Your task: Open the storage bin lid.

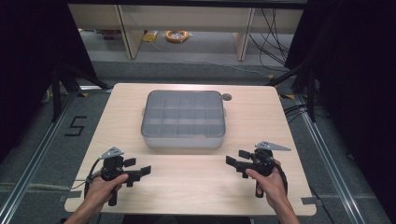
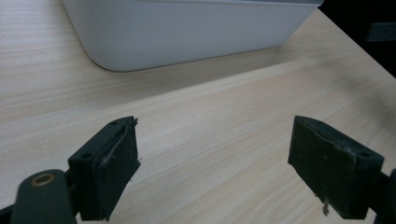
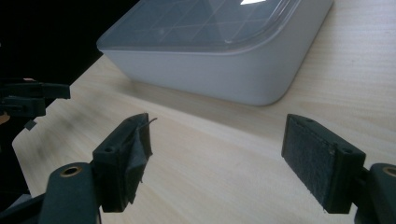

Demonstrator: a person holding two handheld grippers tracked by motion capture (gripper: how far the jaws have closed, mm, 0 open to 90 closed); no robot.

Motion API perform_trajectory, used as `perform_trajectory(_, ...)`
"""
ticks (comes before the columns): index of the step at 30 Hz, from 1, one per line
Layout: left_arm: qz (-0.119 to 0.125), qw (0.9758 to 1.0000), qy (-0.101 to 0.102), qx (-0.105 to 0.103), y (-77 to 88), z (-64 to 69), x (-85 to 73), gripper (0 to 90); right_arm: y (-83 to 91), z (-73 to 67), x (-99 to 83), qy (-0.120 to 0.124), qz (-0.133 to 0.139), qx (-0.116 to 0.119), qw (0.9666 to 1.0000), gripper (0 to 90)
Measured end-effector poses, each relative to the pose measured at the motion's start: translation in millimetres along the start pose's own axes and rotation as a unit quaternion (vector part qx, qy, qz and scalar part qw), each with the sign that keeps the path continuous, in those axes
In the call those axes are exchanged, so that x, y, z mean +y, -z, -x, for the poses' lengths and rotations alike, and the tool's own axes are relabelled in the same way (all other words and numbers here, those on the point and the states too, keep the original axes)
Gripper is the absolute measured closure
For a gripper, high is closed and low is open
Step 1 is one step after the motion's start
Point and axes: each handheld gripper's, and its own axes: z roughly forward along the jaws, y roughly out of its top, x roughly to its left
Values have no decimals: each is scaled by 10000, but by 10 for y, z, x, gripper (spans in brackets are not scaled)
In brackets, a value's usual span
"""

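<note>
Compartment box [image 1: 183, 119], grey with a clear lid, is sitting mid-table toward the far side of the wooden table [image 1: 196, 184]. I'm watching the left gripper [image 1: 140, 170] hovering near the front left, jaws spread wide, gripping nothing. My right gripper [image 1: 236, 161] is hanging at front right, jaws likewise gaping and empty, both pointing inward, well short of the box.

high view overlooks table [image 1: 187, 186]; gripper views low, sharing box [image 1: 184, 119].
</note>
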Motion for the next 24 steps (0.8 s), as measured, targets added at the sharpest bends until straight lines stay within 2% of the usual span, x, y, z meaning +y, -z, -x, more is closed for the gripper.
perform_trajectory(4,177,9997,162,45,-10,-108,142,152,-98,64,141,5,35,-2,10000,249)
perform_trajectory(5,176,9996,225,77,-7,-136,192,153,-124,67,182,-111,22,-4,9999,249)
perform_trajectory(6,230,9994,258,67,-14,-170,240,154,-190,131,275,-112,68,-32,9999,250)
perform_trajectory(7,296,9991,277,112,-26,-190,286,154,-190,131,275,-112,68,-32,9999,250)
perform_trajectory(8,321,9989,305,175,-49,-237,390,155,-263,178,363,-103,96,-62,9999,253)
perform_trajectory(9,321,9989,305,175,-49,-237,390,157,-263,178,363,-103,96,-62,9999,253)
perform_trajectory(10,353,9987,320,192,-72,-267,441,159,-325,194,452,-239,96,-145,9996,256)
perform_trajectory(11,366,9984,372,216,-97,-299,495,163,-325,194,452,-239,96,-145,9996,256)
perform_trajectory(12,382,9978,479,244,-122,-331,545,163,-358,244,498,-124,123,-155,9997,258)
perform_trajectory(13,368,9977,531,208,-150,-372,595,164,-388,255,534,-277,117,-173,9994,259)
perform_trajectory(14,335,9978,553,175,-180,-411,643,165,-451,326,610,-236,126,-213,9994,259)
perform_trajectory(17,300,9975,548,326,-256,-523,775,166,-514,380,670,-207,146,-258,9993,262)
perform_trajectory(19,283,9973,576,352,-298,-587,853,173,-556,404,725,-287,117,-261,9992,266)
perform_trajectory(22,274,9964,734,331,-358,-662,946,176,-611,451,799,-311,154,-251,9991,270)
perform_trajectory(23,289,9961,724,405,-379,-682,973,176,-634,474,818,-288,147,-314,9990,271)
perform_trajectory(24,305,9958,740,447,-400,-706,1000,177,-639,473,839,-420,123,-283,9986,276)
